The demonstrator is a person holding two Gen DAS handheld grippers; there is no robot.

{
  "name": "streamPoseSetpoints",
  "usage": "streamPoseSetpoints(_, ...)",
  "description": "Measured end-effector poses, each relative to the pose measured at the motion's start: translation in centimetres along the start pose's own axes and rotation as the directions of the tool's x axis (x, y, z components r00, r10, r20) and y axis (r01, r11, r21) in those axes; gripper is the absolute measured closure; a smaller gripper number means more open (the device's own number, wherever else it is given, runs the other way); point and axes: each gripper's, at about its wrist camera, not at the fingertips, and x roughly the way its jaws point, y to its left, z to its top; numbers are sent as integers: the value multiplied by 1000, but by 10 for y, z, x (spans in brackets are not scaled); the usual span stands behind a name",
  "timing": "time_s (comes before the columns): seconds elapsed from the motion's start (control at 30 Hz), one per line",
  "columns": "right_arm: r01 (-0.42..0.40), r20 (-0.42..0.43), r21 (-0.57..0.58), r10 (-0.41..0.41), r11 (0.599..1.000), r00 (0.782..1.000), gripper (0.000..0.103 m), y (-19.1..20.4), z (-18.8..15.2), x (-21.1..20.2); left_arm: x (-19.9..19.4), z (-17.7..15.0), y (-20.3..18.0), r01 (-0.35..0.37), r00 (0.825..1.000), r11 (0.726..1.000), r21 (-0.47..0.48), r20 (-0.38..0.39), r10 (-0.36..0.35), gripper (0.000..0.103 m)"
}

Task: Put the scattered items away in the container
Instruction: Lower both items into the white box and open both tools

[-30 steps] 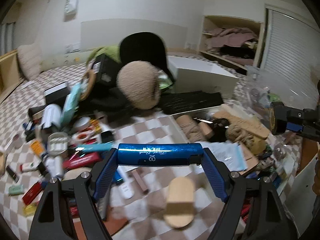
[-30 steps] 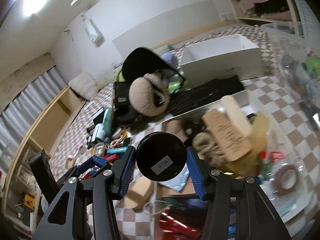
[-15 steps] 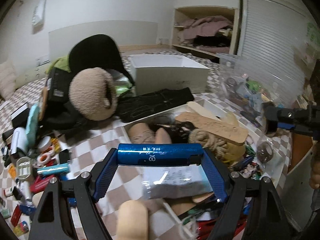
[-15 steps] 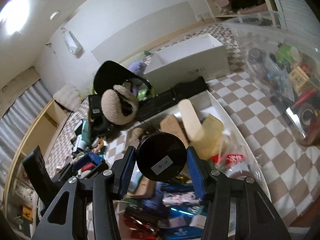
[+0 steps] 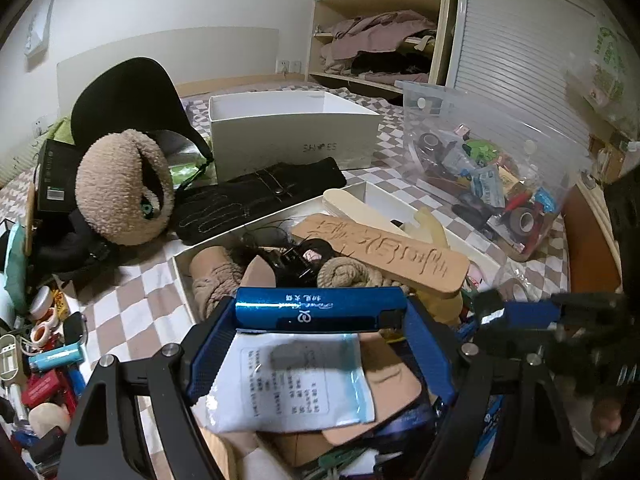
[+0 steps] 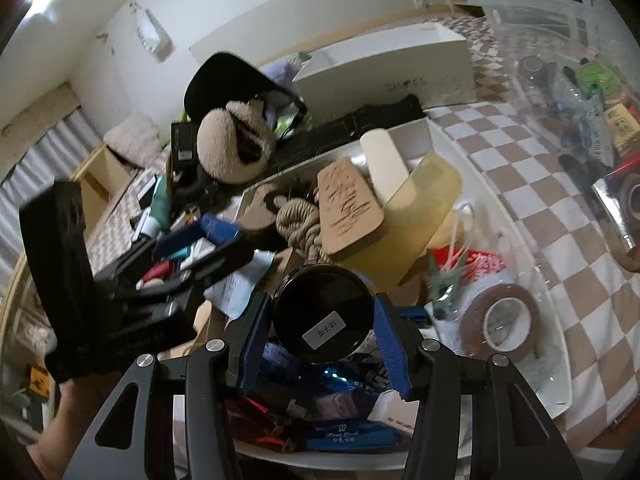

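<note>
Both grippers have swung from the scattered pile to over the white tray (image 5: pixel 374 192), ready to drop: left gripper (image 5: pixel 320 322) clamps a shiny blue tube (image 5: pixel 320 309) crosswise, right gripper (image 6: pixel 322 330), at the left's three o'clock, clenches a round black jar (image 6: pixel 323 313).

One blue tube (image 5: pixel 319 307), one black round jar (image 6: pixel 322 311), two white boxes (image 5: pixel 294 136) (image 5: pixel 376 196), one clear plastic bin (image 5: pixel 492 160), one brown tape roll (image 6: pixel 502 322), one carved wooden plaque (image 5: pixel 384 252).

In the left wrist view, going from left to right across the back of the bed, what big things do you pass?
Fuzzy tan earmuffs → black gloves → white shoe box → clear plastic bin of odds and ends.
</note>
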Motion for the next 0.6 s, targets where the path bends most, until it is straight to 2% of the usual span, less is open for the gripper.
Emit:
streamPoseSetpoints(0.4,97,11,13,-97,995,995,51,-15,-3,-2,30,4,-16,49,997,999,18,-52,-48,21)
streamPoseSetpoints(0.6,114,10,21,-114,993,993,51,-21,-3,-2,40,1,-23,62,995,998,29,-86,-59,21)
